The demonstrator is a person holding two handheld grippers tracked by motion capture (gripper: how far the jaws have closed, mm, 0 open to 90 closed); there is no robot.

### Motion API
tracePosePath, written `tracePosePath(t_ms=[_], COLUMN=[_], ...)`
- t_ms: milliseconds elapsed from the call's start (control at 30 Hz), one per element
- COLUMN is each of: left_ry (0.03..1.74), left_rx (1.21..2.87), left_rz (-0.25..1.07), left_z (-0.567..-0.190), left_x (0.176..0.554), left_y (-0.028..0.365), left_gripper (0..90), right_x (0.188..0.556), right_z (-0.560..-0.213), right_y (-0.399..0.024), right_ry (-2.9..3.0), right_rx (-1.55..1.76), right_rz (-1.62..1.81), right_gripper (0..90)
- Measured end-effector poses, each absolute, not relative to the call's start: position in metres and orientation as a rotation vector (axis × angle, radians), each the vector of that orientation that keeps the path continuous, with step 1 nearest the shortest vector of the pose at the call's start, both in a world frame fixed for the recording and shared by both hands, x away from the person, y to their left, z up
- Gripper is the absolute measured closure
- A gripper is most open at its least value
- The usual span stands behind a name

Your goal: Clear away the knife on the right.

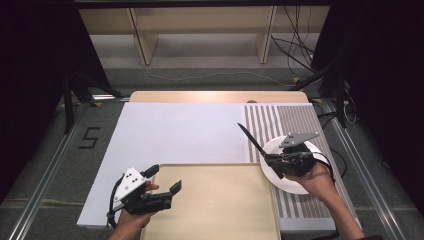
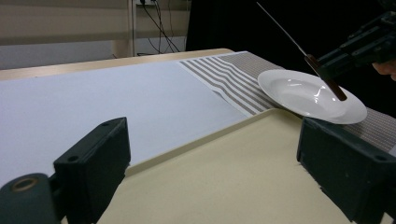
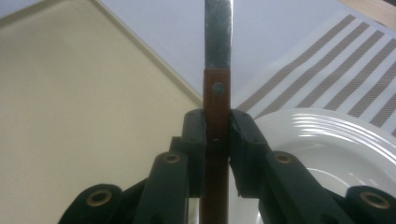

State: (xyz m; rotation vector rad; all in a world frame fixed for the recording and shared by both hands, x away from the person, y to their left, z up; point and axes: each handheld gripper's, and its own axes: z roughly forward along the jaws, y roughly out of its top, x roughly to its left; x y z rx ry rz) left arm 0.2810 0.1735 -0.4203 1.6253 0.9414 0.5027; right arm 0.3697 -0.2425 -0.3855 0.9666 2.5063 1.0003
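Table (image 1: 215, 96): white sheet (image 1: 175, 132), striped mat (image 1: 292, 120)

A knife (image 3: 217, 70) has a dull grey metal blade and a smooth reddish-brown wooden handle with a metal rivet. The white plate (image 2: 299, 93) looks like glossy glazed ceramic. The beige tray (image 1: 215, 205) looks matt and smooth. The striped mat (image 1: 295, 120) looks like woven cloth. The gripper's fingers (image 3: 243, 140) look like matt black plastic.

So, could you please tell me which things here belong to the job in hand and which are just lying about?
In the job:
- knife, clamped by its brown handle in the right claw
- white plate beneath it
- beige tray, under the open left claw

Lying about:
- striped mat
- white sheet
- cables on the floor
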Motion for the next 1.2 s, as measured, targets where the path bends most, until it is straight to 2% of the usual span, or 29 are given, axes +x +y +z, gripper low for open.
tracePosePath(t_ms=[300, 1200], left_ry=[0.938, 0.944], left_rx=[1.618, 1.616], left_rz=[0.507, 0.513], left_z=[-0.420, -0.420], left_x=[0.280, 0.280], left_y=[0.174, 0.174], left_gripper=[9.5, 9.5], right_x=[0.340, 0.307], right_z=[-0.392, -0.419], right_y=[-0.234, -0.211], right_ry=[2.527, 2.651], right_rx=[0.943, 1.011], right_rz=[1.063, 1.016], right_gripper=[77.8, 77.7])
